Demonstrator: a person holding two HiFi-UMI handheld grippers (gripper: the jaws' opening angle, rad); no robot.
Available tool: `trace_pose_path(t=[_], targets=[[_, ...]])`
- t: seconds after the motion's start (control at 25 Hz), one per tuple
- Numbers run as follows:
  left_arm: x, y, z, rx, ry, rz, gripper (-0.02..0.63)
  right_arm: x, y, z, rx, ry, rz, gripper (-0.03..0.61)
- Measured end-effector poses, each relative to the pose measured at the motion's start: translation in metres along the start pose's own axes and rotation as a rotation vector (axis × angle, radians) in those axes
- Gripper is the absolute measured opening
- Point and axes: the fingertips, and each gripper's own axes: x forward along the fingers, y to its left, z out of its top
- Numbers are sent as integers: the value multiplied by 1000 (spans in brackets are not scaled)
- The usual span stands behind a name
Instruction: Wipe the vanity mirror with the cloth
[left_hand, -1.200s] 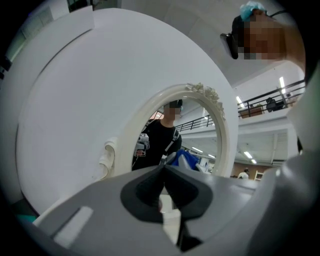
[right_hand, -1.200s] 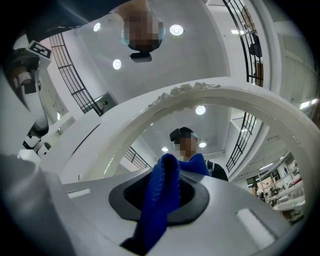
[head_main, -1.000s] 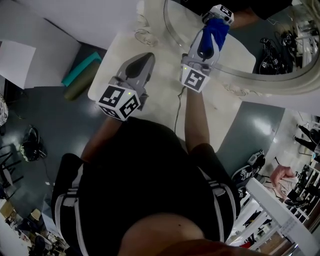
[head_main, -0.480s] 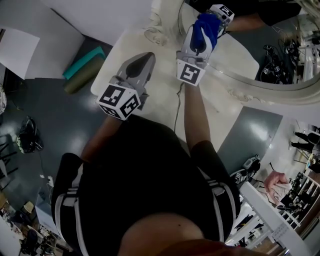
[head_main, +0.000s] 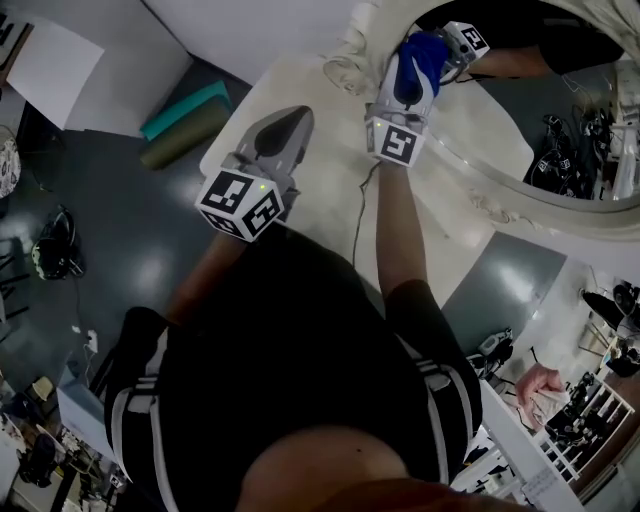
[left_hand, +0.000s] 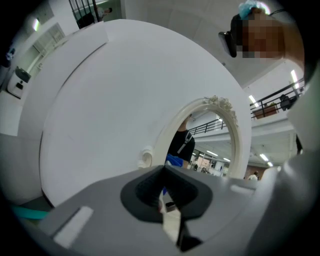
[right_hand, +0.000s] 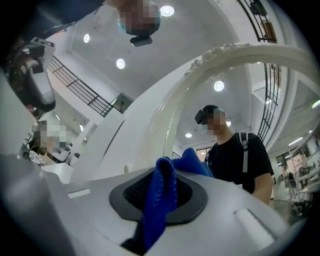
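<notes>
A vanity mirror (head_main: 520, 120) in an ornate white oval frame (head_main: 500, 205) stands at the back of the pale tabletop (head_main: 330, 190). My right gripper (head_main: 415, 70) is shut on a blue cloth (head_main: 418, 58) and holds it against the glass near the mirror's lower left edge. In the right gripper view the blue cloth (right_hand: 165, 200) bulges out between the jaws, with the mirror frame (right_hand: 220, 60) arching above. My left gripper (head_main: 290, 125) hovers over the table's left part, jaws together and holding nothing. The left gripper view shows the mirror (left_hand: 210, 145) ahead.
A thin cable (head_main: 357, 215) runs across the tabletop towards me. A teal roll (head_main: 185, 108) and an olive roll (head_main: 185, 135) lie on the dark floor left of the table. A white panel (head_main: 60, 80) stands further left. Racks and gear show at the right.
My right gripper has slid the blue cloth leftward along the lower edge of the glass towards the mirror's left scroll. The left gripper has stayed about where it was.
</notes>
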Motion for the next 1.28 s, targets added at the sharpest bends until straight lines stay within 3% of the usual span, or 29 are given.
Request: trace_pose_path(t=[0.24, 0.4, 0.6, 0.84, 1.28], targets=[[-15, 16, -1, -31, 2, 19, 11, 3, 2, 6, 119, -18, 38, 41], [-16, 12, -3, -45, 4, -17, 11, 2, 6, 2, 260, -9, 127, 41], [-18, 3, 2, -53, -3, -64, 11, 1, 7, 8, 328, 19, 157, 41], [-21, 1, 6, -50, -13, -106, 11, -22, 2, 28, 332, 24, 46, 43], [-9, 12, -21, -32, 63, -215, 11, -103, 3, 46, 285, 173, -178, 41]])
